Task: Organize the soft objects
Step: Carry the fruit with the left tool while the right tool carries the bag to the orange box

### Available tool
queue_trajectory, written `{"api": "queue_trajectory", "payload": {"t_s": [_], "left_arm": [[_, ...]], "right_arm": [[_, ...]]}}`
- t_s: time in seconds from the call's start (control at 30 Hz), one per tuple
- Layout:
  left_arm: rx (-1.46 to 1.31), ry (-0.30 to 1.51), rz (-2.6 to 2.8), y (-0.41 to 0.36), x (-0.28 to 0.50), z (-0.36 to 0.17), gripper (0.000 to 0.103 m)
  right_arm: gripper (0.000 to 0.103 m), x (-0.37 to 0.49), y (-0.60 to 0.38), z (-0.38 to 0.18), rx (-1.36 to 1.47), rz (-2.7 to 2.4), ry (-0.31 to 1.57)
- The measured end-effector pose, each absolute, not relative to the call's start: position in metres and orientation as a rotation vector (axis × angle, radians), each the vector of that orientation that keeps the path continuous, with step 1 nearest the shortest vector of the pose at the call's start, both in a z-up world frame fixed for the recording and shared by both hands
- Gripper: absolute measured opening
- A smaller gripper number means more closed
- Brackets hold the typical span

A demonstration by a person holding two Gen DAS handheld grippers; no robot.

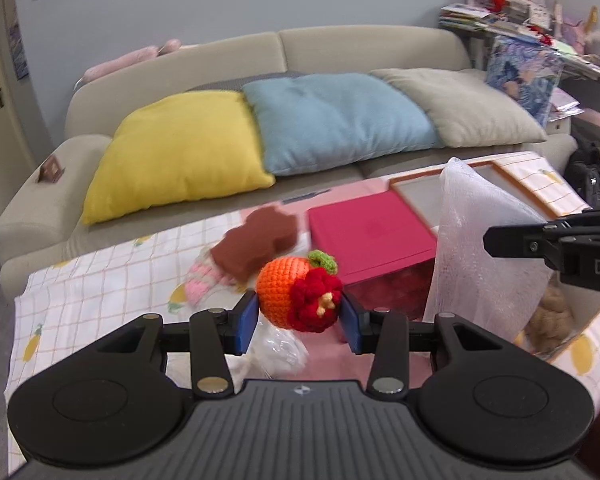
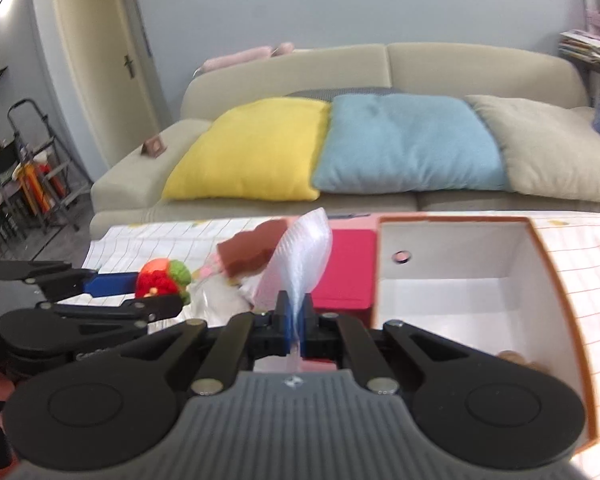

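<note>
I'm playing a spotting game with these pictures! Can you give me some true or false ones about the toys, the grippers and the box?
1. The left hand-held gripper holds an orange crochet ball with a red flower on it. True.
2. The right hand-held gripper is wide open and holds nothing. False: it is shut on a white mesh bag.
3. The yellow cushion lies beside the blue cushion on the sofa. True.
4. The brown sponge sits inside the white box. False: it lies on the checked cloth, outside the box.
5. The red box is on the sofa. False: it is on the table.
</note>
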State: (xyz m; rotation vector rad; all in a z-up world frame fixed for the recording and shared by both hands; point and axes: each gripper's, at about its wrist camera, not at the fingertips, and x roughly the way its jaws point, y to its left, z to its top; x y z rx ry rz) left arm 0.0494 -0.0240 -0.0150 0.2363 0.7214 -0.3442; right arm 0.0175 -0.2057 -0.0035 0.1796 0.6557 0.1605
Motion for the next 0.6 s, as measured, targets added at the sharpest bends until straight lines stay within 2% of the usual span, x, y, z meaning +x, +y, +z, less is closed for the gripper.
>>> {"api": "queue_trajectory", "payload": {"t_s": [0.37, 0.6], "left_arm": [[0.182, 0.808, -0.377, -0.031, 0.051, -0.013, 0.050], [0.094, 0.801, -0.383, -0.020, 0.046, 0.001, 0.051]], "right_arm": [[0.001, -0.010, -0.243, -0.014, 0.250, 0.104, 0.672], [0.001, -0.011, -0.247, -0.021, 0.263, 0.098, 0.681]]}}
